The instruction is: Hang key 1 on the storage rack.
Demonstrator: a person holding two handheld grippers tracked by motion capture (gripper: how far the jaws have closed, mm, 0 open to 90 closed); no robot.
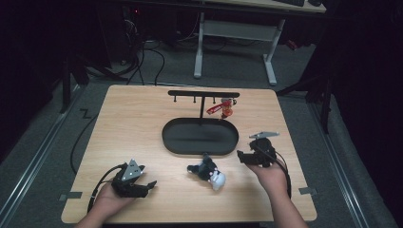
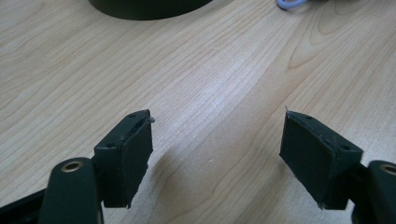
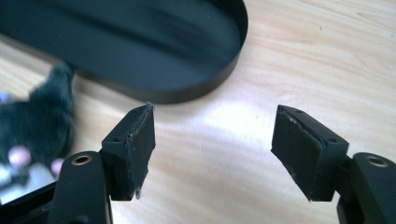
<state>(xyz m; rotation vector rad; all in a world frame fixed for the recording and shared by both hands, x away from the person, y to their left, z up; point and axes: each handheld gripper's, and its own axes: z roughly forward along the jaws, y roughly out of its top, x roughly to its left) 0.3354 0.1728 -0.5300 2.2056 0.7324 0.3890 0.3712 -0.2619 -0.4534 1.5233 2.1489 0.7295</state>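
A light wooden table (image 1: 138, 128) carries a black oval tray (image 1: 200, 137) at its centre, from which a T-shaped hook stand (image 1: 203, 95) rises with a small red keychain (image 1: 222, 109) hanging near the right end of its bar. A black-and-white plush toy (image 1: 207, 172) lies on the bare wood just in front of the tray's near rim, between the two hands. The left gripper (image 1: 151, 184) rests low at the near left of the table, its jaws spread apart over empty wood. The right gripper (image 1: 239, 156) hovers just right of the toy beside the tray's right end, jaws likewise apart and holding nothing
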